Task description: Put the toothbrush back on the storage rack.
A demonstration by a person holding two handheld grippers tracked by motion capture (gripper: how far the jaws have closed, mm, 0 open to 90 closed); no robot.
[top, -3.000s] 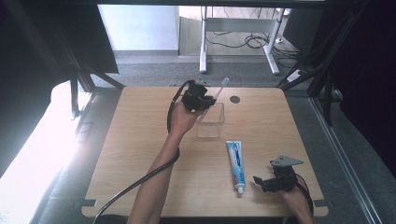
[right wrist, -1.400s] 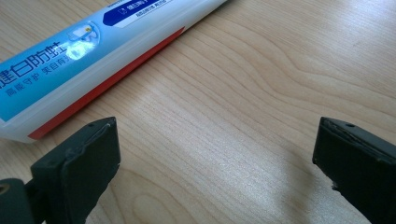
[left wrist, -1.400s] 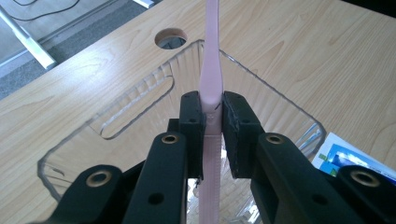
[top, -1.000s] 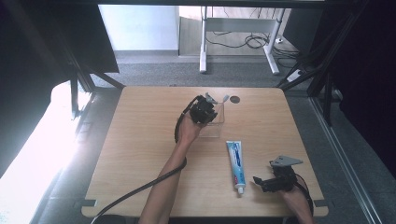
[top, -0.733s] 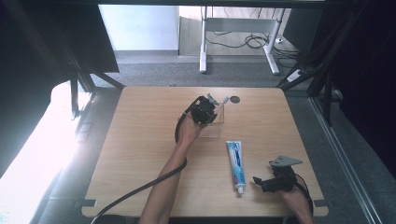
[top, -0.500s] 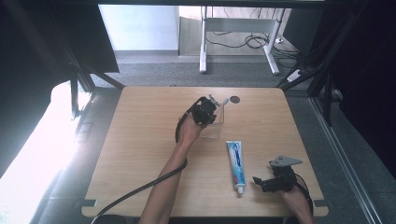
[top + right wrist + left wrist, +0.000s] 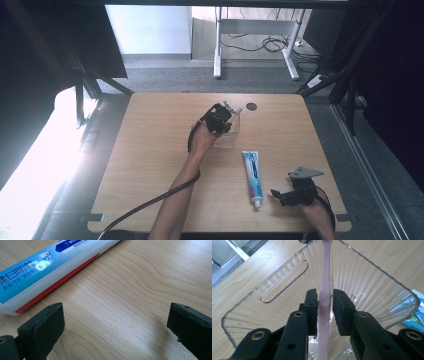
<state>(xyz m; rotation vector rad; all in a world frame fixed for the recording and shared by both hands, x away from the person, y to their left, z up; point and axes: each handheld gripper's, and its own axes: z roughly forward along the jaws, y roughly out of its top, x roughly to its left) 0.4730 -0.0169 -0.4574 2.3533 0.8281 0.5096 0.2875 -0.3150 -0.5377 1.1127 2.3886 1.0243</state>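
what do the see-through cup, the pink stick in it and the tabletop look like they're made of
The cup looks like clear hard plastic: transparent ribbed walls with a cut-out slot. The pink stick, between the left gripper jaws, looks like smooth, slightly translucent plastic, probably a toothbrush handle. The tabletop shows pale wood grain with a soft sheen; whether it is real wood or laminate can't be told.

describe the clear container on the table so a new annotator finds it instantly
Start at the wooden table and find the dark round hole near its far edge. Just left of and nearer than that hole sits the clear ribbed container, with the left gripper lowering a pink toothbrush into it. It is see-through, unlike the opaque blue-and-white toothpaste tube lying nearer.
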